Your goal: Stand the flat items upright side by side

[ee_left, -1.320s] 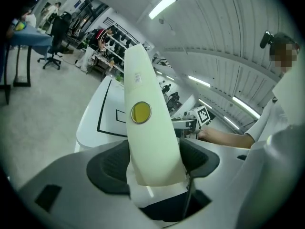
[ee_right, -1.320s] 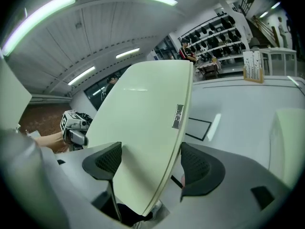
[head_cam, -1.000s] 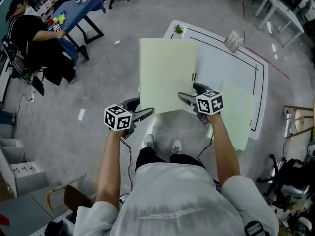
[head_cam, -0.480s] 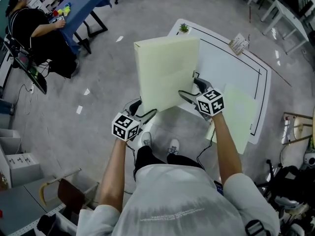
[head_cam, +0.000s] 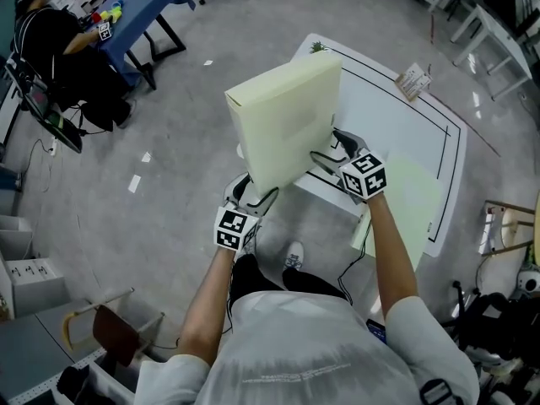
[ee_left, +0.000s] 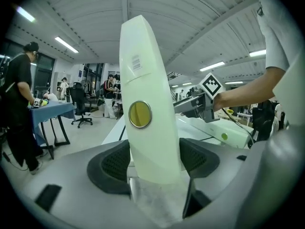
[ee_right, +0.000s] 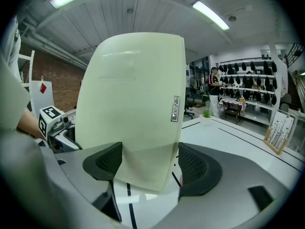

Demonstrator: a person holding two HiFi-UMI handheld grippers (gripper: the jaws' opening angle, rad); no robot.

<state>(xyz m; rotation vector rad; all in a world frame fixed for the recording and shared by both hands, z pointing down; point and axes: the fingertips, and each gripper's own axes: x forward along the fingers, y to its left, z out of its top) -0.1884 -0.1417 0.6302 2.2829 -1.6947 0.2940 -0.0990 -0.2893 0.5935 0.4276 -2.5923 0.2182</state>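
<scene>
A large pale green flat box (head_cam: pixel 283 121) is held up in the air over the near edge of the white table (head_cam: pixel 396 108), tilted with its top leaning left. My left gripper (head_cam: pixel 253 191) is shut on its lower left edge; in the left gripper view the narrow side (ee_left: pixel 147 89) with a round yellow sticker sits between the pads. My right gripper (head_cam: pixel 331 152) is shut on the lower right corner, seen as a broad face (ee_right: pixel 133 104). A second pale green flat box (head_cam: pixel 409 201) lies flat on the table to the right.
The table has a black border line. A small potted plant (head_cam: pixel 318 47) and a small card stand (head_cam: pixel 413 81) sit at its far side. A seated person (head_cam: pixel 51 49) is at a blue table (head_cam: pixel 143 2) far left. A chair (head_cam: pixel 506 226) stands at the right.
The held box has tipped from facing flat to leaning, so its top edge now shows. My left gripper has moved right and closer in under the box. The right gripper has barely shifted.
</scene>
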